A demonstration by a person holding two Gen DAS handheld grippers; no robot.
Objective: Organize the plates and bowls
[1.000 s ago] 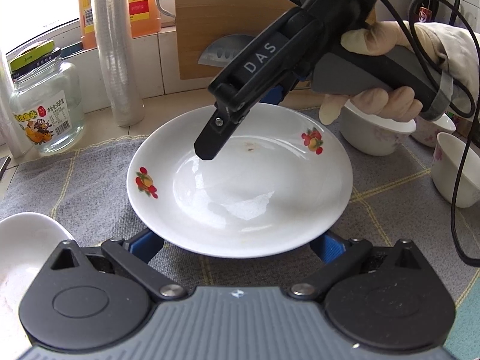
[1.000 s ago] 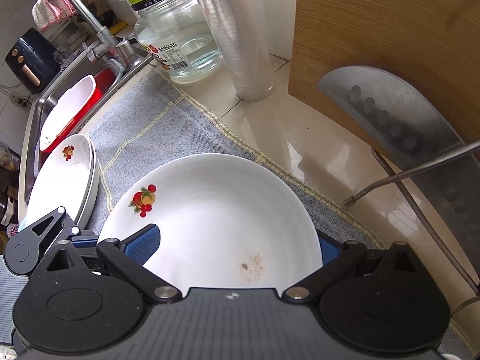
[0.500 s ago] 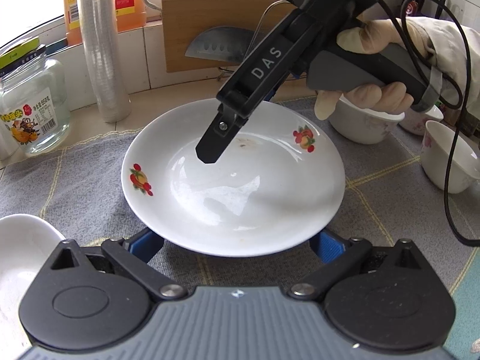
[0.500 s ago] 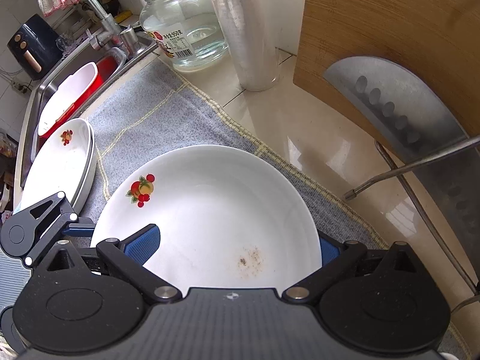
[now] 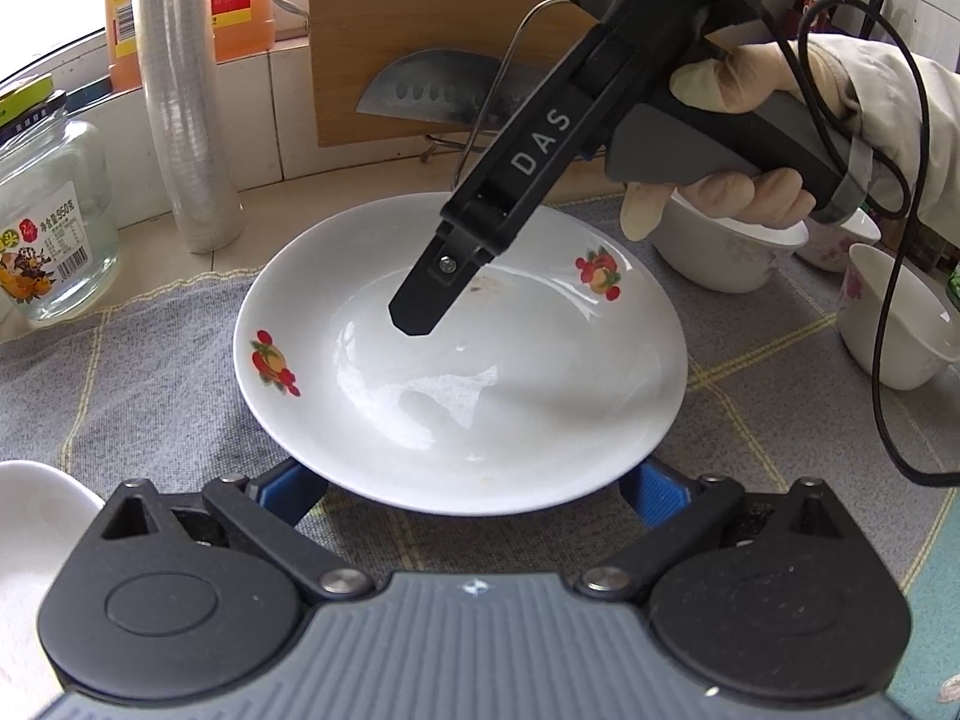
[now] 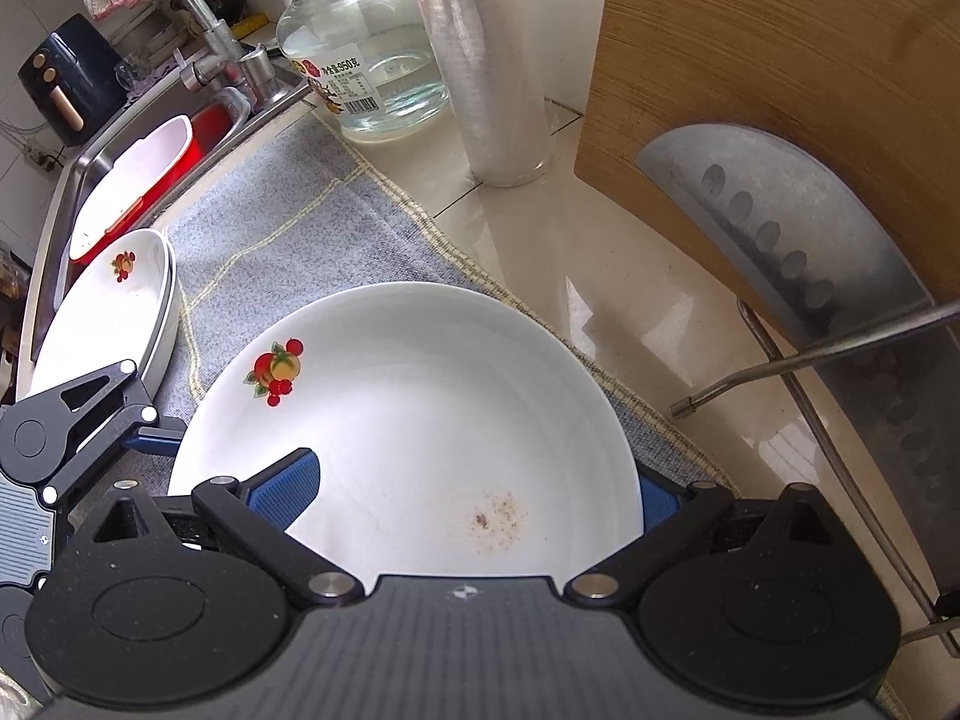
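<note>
With both tools at the one plate, your right tool (image 6: 468, 498) is spread wide, not clamped on anything. Its left blue pad (image 6: 282, 492) lies over the plate's (image 6: 420, 396) inner face and the right pad sits outside the rim, so the rim runs between the 2 fingers. From the left wrist cam, one black finger of it points down into the plate's bowl, just above the glaze; the other finger is hidden. Your gloved hand (image 5: 738, 192) wraps the handle, w/ a cable trailing off it.

Your left tool (image 5: 471, 495) is also wide apart, holding nothing. Its 2 blue pads show either side of the plate's near rim, tips tucked under the rim's edge in the pic. Can't tell if they touch it.

The plate is white w/ fruit decals and a small brownish smear near the rim on the right tool's side. It's over the grey mat (image 6: 282, 222); resting or raised, can't tell.

Further out:
- 2 stacked plates (image 6: 114, 312), same decal, at the mat's edge by the sink (image 6: 60, 192).
- A white bowl (image 5: 726, 252) and a cup (image 5: 894, 324) behind your right hand.
- On the surface (image 6: 540, 276) past the mat: glass jar (image 6: 366, 54), clear plastic roll (image 6: 486, 60), wooden board (image 6: 780, 90) w/ a cleaver (image 6: 798, 252) leaning on it.
</note>
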